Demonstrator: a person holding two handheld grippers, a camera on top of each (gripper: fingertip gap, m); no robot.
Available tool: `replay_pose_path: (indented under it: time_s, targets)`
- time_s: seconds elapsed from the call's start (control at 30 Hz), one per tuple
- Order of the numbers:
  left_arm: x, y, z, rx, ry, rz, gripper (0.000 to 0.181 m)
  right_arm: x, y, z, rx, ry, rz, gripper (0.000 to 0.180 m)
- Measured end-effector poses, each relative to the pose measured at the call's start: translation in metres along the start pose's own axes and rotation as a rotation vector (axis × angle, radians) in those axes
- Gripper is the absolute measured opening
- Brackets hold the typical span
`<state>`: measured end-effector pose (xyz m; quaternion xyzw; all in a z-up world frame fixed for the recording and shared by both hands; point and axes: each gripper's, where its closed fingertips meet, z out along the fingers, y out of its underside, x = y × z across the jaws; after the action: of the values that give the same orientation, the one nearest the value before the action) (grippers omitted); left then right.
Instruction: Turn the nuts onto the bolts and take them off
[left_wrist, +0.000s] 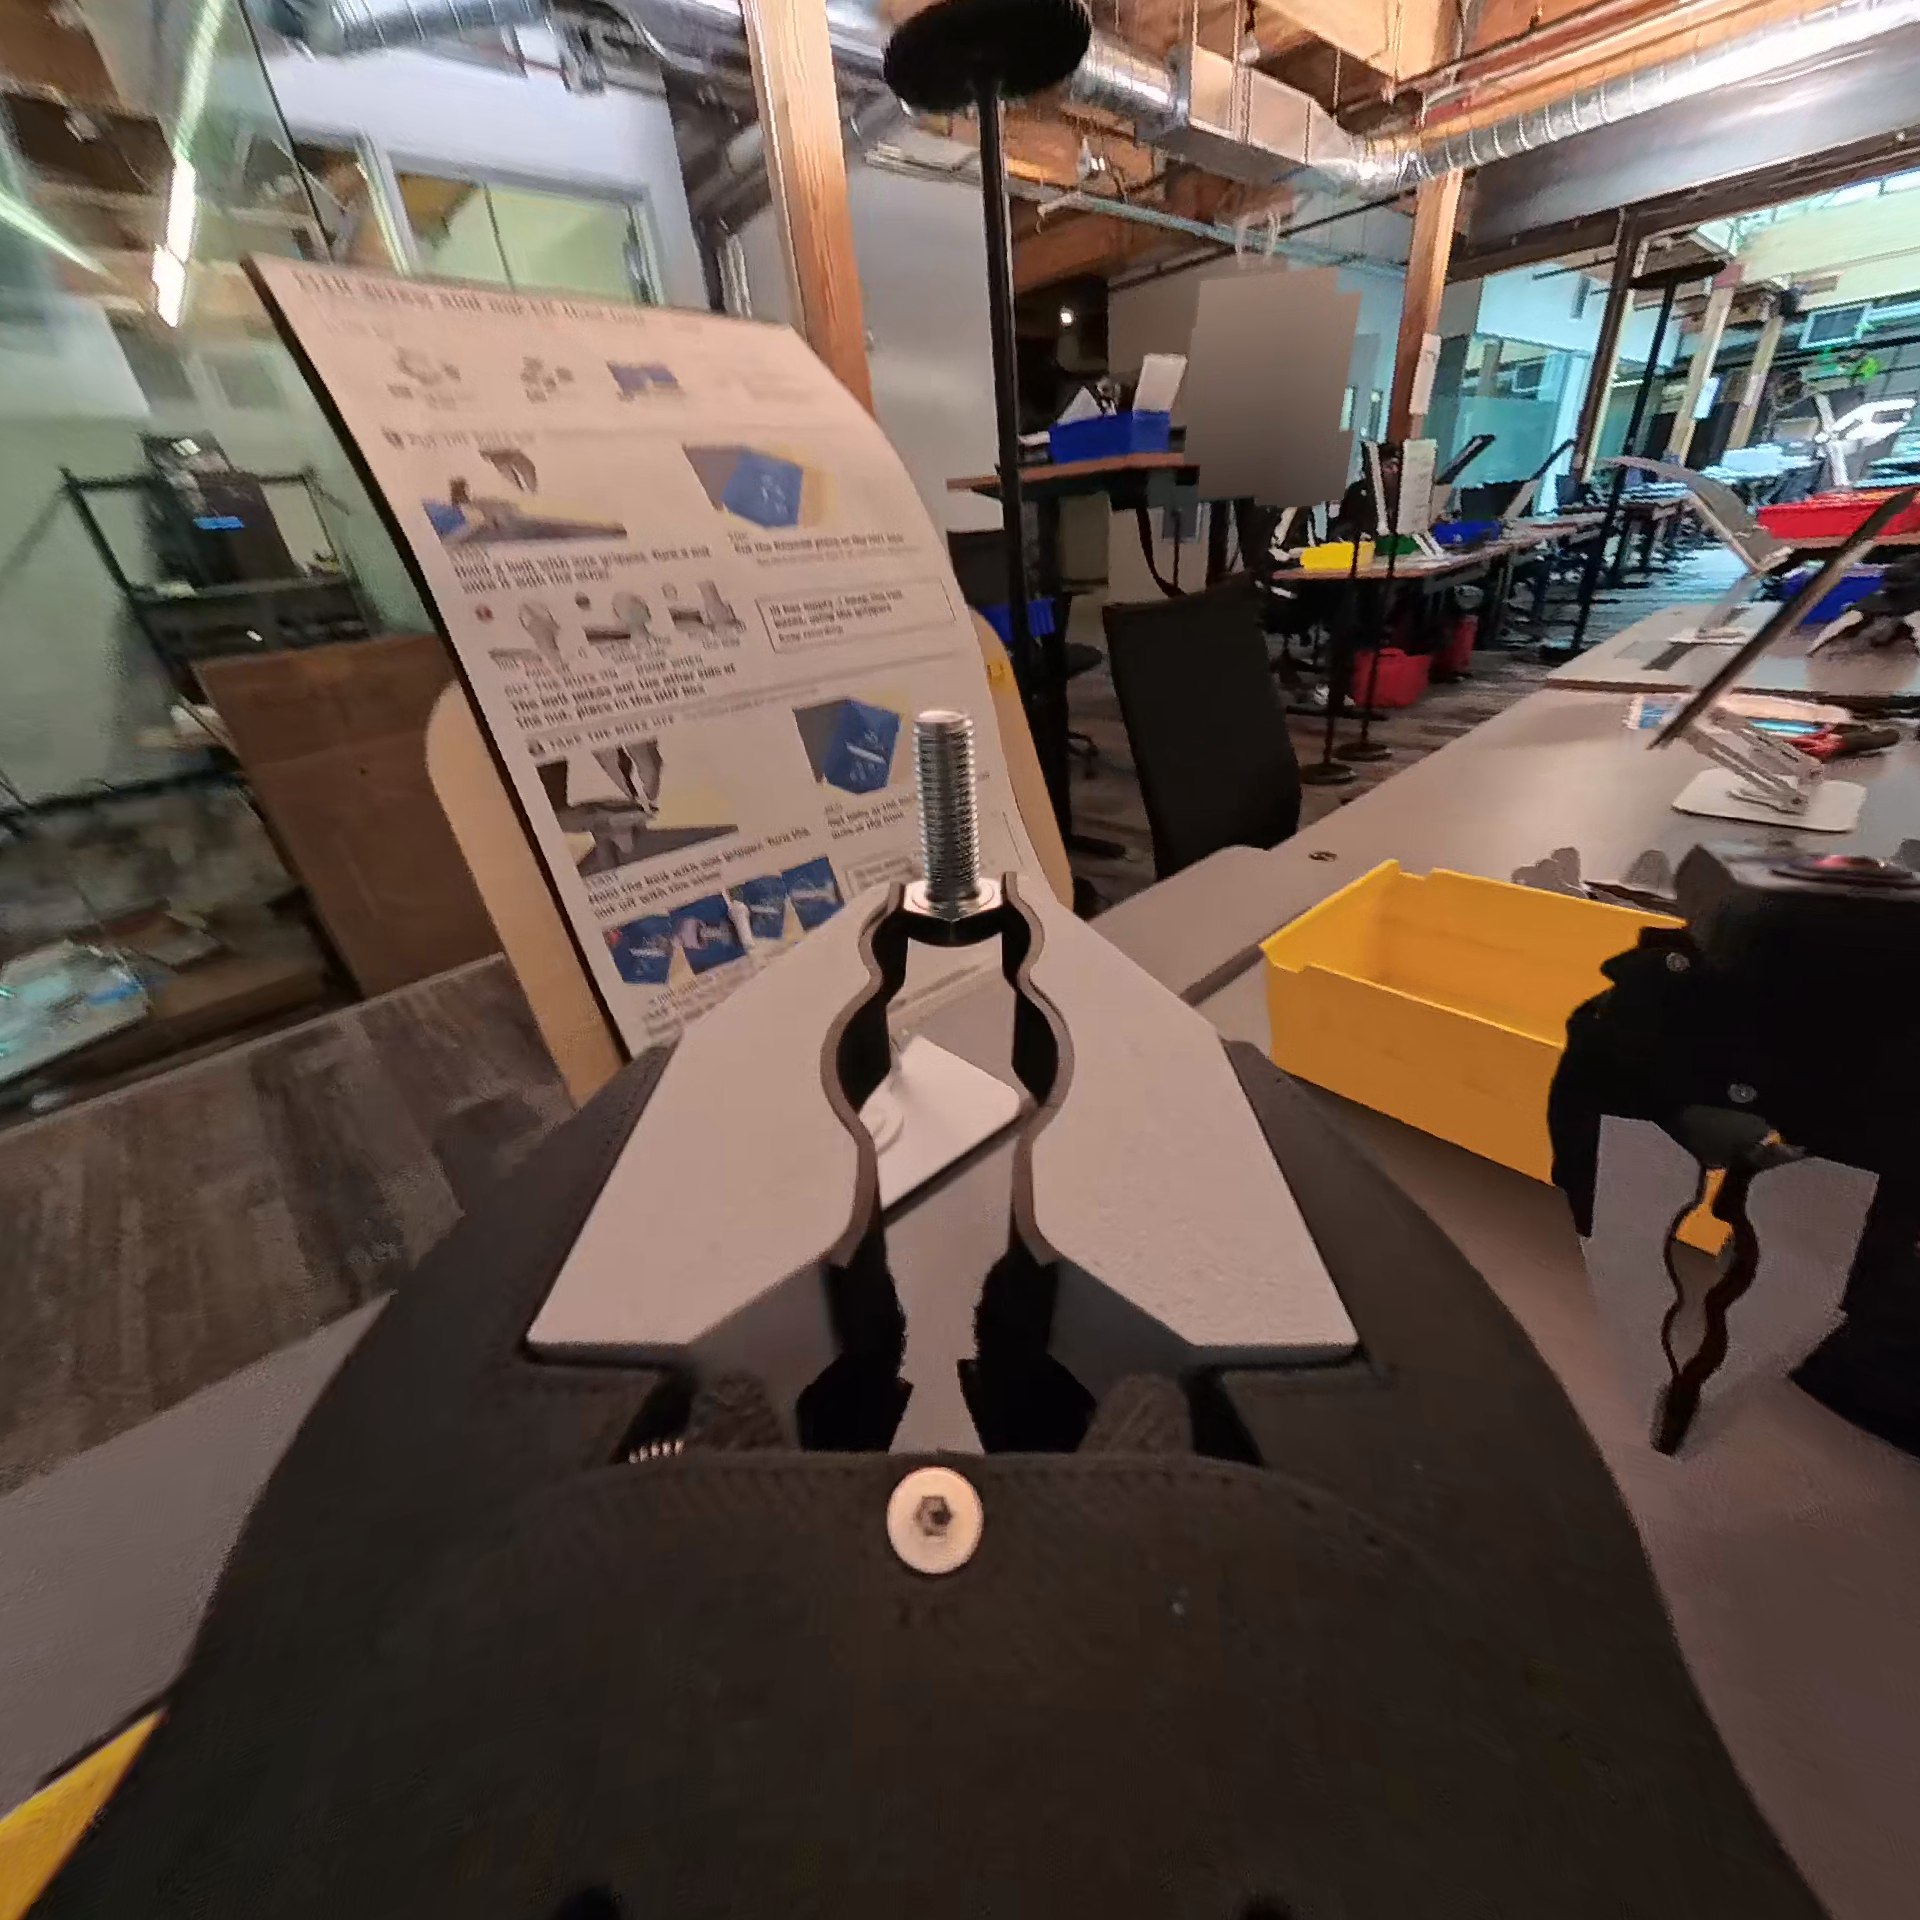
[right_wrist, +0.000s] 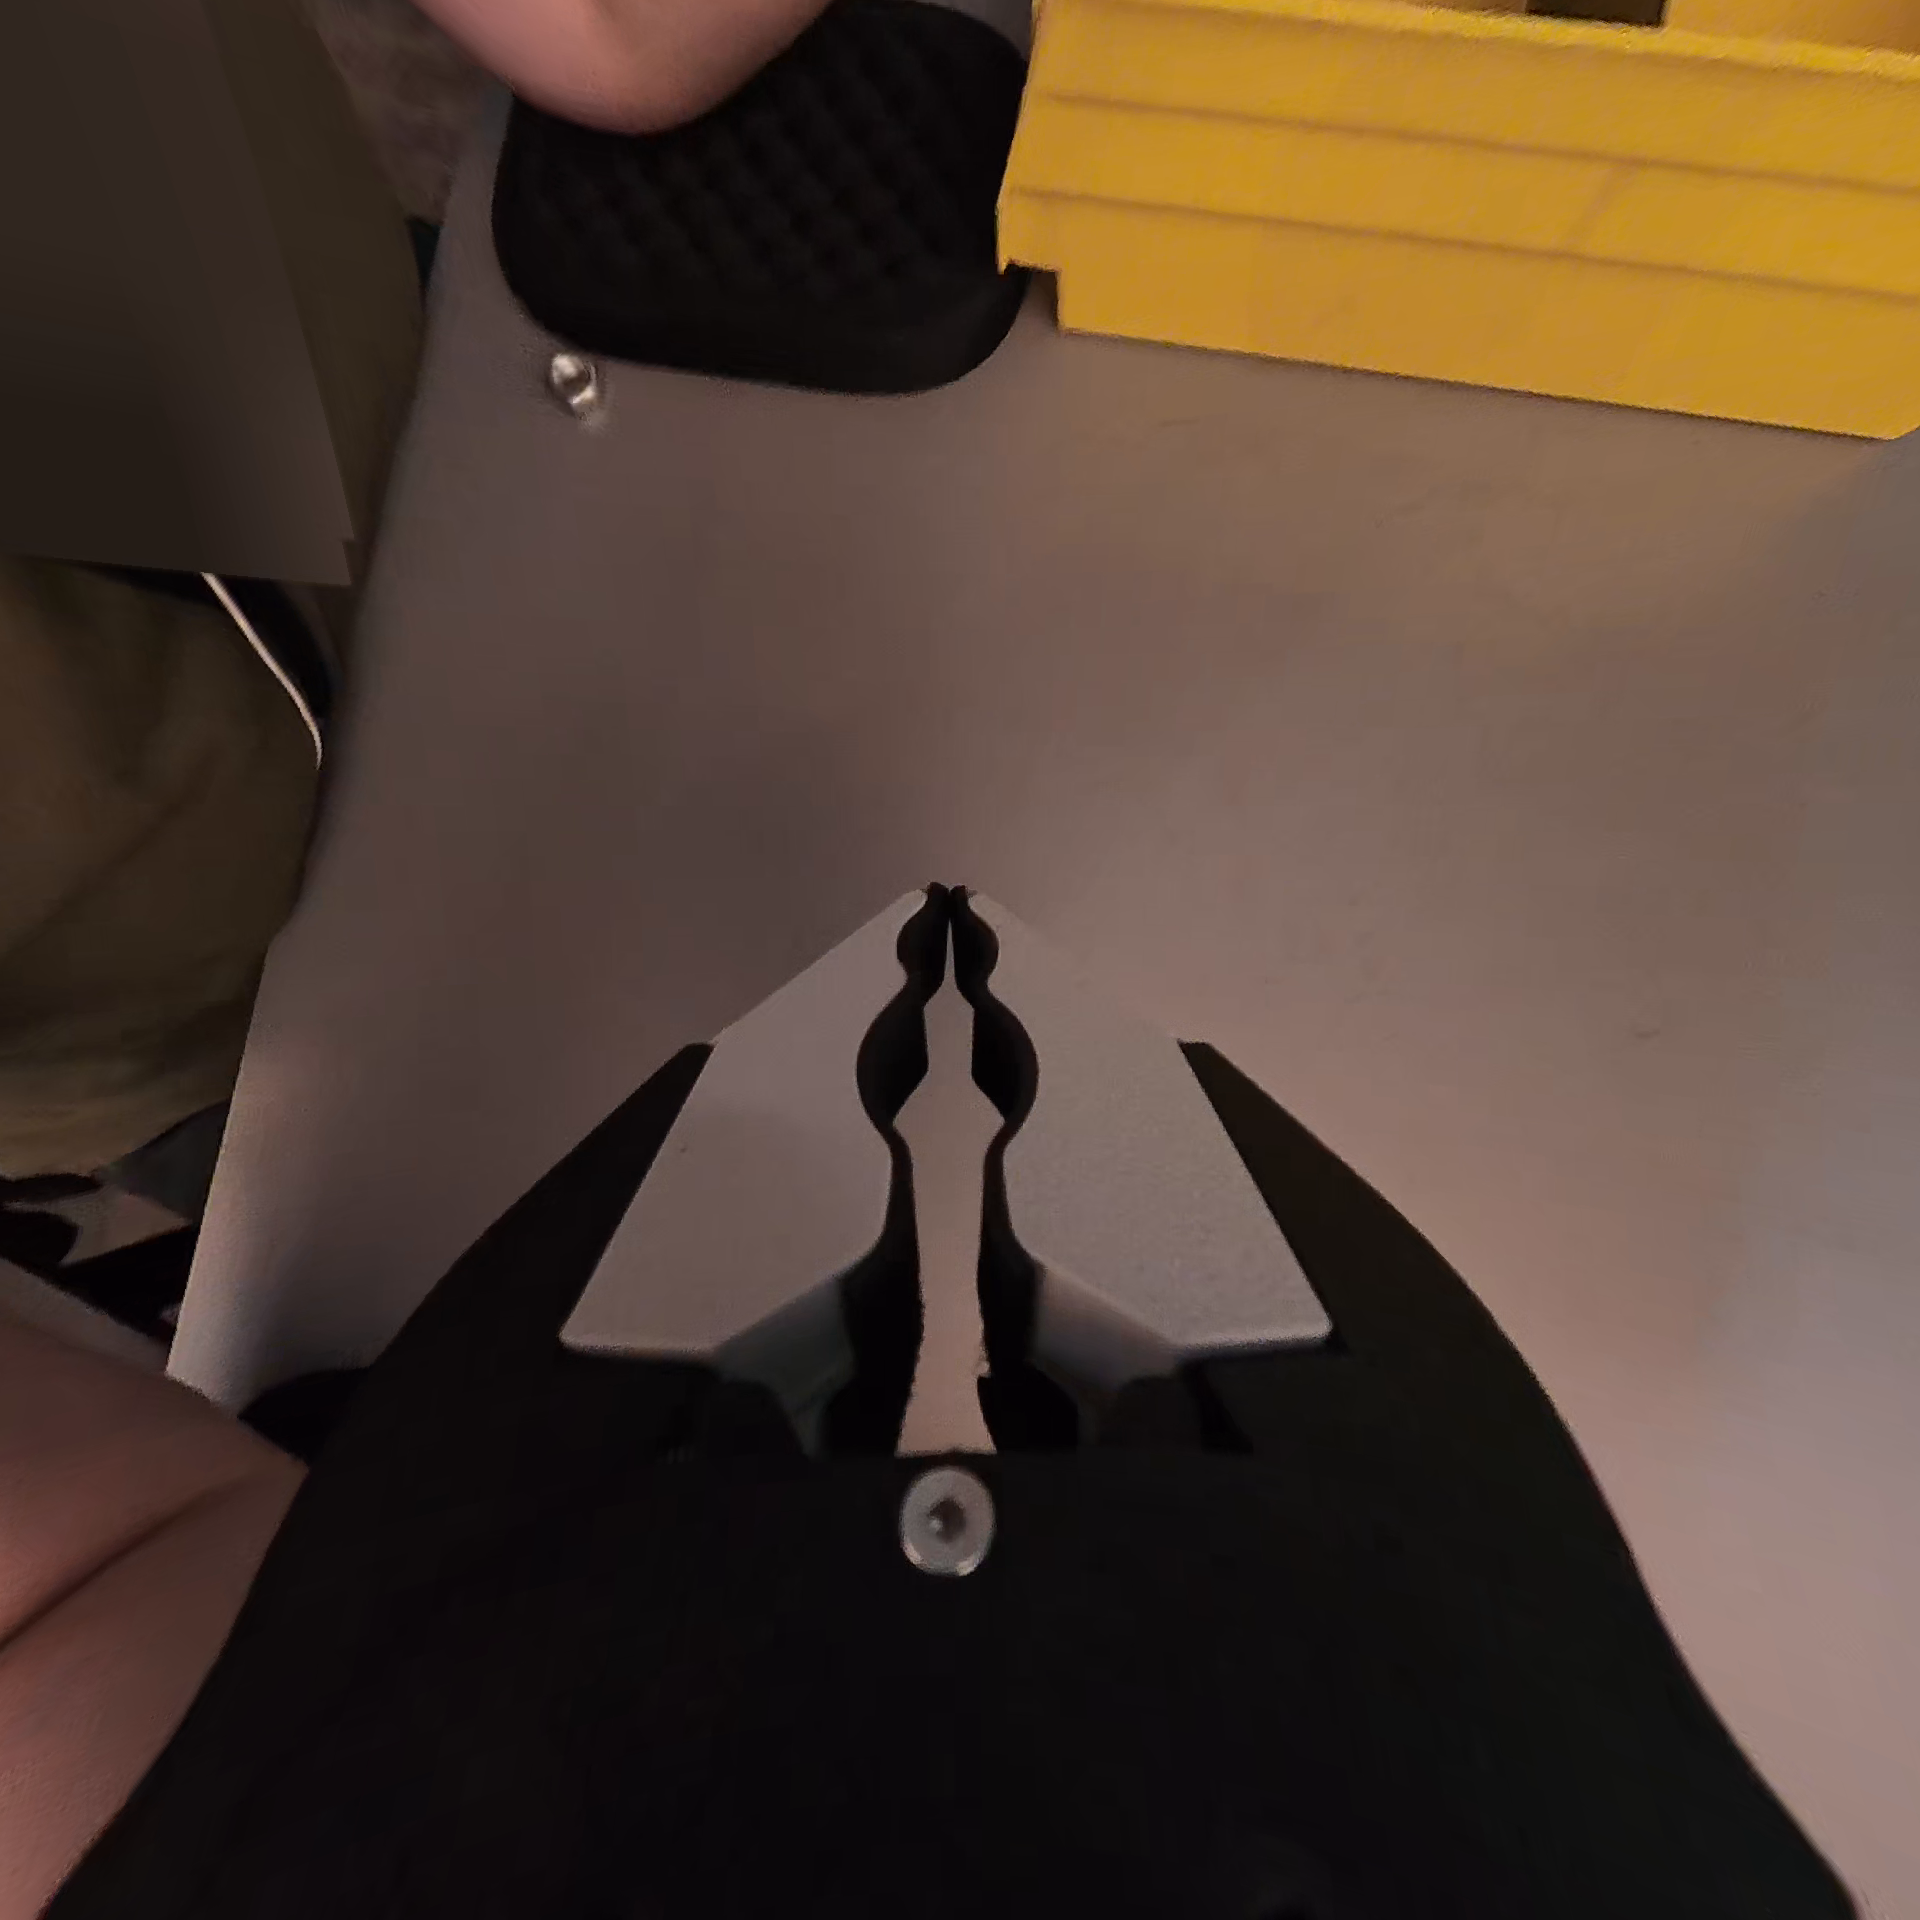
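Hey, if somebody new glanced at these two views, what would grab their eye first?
Most striking is the silver bolt, standing upright with its head pinched at the tips of the left gripper. Next, the bright yellow bin on the grey table to its right. The right gripper points down at bare tabletop, shut and empty.

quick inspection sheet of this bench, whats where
surface: grey table, mostly bare
job's things: bolt upright, clamped by its head; no nut on the thread; yellow bin looks empty
clutter: instruction board leaning behind the bolt
grippers: left gripper shut on the bolt; right gripper shut, empty, tips over bare table beside the bin
cables: nothing seen
surroundings: black chair, long benches with red and blue bins, exposed ducts overhead
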<state>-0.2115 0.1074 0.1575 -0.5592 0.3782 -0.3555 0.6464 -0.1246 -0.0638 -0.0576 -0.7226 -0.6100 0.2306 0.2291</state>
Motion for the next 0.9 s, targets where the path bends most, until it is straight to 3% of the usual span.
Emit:
replay_pose_path:
  time_s: [0.23, 0.37, 0.5, 0.77, 0.9]
  targets:
    - [0.015, 0.008, 0.009, -0.049, 0.075, -0.002, 0.016, -0.021, -0.030, 0.017, 0.099, -0.037, -0.035, 0.007]
    - [0.004, -0.009, -0.010, -0.022, 0.010, 0.049, 0.016, -0.046, -0.066, 0.055, 0.236, -0.071, -0.014, 0.026]
    - [0.003, -0.030, -0.036, 0.044, 0.048, -0.008, 0.016, -0.085, -0.093, 0.102, 0.379, -0.106, 0.025, 0.029]
    - [0.017, -0.052, -0.057, 0.125, 0.142, -0.046, 0.016, -0.108, -0.082, 0.187, 0.173, -0.014, 0.027, 0.035]
    - [0.025, -0.057, -0.063, 0.139, 0.175, -0.036, 0.016, -0.113, -0.084, 0.201, 0.102, -0.027, -0.042, 0.033]
